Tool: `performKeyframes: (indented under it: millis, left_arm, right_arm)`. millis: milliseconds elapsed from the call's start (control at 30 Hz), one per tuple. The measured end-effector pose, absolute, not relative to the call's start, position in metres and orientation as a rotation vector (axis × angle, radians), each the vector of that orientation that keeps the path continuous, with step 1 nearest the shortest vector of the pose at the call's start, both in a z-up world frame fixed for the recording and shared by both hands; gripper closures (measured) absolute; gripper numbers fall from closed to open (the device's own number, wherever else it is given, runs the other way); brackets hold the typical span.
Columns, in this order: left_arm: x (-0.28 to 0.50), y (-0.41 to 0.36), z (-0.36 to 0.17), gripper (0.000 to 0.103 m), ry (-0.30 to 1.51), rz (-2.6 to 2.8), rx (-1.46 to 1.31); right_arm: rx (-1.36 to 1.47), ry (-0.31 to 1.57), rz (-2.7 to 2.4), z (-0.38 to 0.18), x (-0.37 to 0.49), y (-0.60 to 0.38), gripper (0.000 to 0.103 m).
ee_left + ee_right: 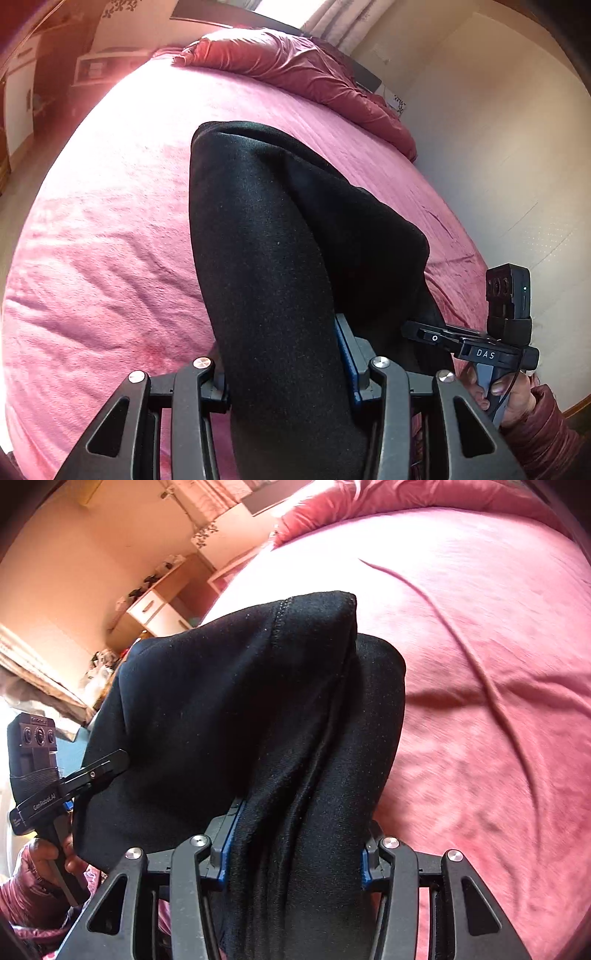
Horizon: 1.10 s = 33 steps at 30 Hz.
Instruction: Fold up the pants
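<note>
Black pants [266, 236] hang lifted above a pink bed [110, 229]. My left gripper [284, 373] is shut on a thick bunch of the pants cloth, which fills the space between its jaws. My right gripper [295, 853] is shut on another bunch of the same pants [240, 701], with a stitched seam showing near the top. The right gripper also shows in the left wrist view [424, 332], gripping the cloth at the right. The left gripper shows in the right wrist view [110, 764] at the left edge of the cloth. The fingertips are hidden by cloth.
A crumpled red duvet [295, 70] lies at the head of the bed. A pale wall [498, 166] runs along the bed's right side. A desk with drawers [155, 605] and clutter stands beyond the bed's left side. The pink sheet [498, 701] is wrinkled.
</note>
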State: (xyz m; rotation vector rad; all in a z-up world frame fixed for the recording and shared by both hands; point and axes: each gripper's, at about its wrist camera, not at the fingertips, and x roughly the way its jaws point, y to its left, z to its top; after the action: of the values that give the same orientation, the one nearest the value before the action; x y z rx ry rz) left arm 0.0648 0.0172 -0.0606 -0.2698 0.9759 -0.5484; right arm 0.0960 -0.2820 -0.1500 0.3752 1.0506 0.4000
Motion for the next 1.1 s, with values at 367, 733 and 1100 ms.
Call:
performKeyframes:
  millis: [367,733,1100]
  left_arm:
    - [0.085,0.065,-0.046,0.059,0.929,-0.478,-0.312]
    - [0.145,0.092,-0.044,0.058,0.929,-0.428,-0.341]
    - [0.210,0.100,-0.073,0.057,1.002,-0.347,-0.343]
  right_arm:
    - [0.321,1.021,0.466,-0.130,0.148,-0.228,0.054]
    - [0.287,1.019,0.483,-0.126,0.204,-0.198,0.054]
    - [0.299,1.047,0.482,-0.143,0.239,-0.199,0.054]
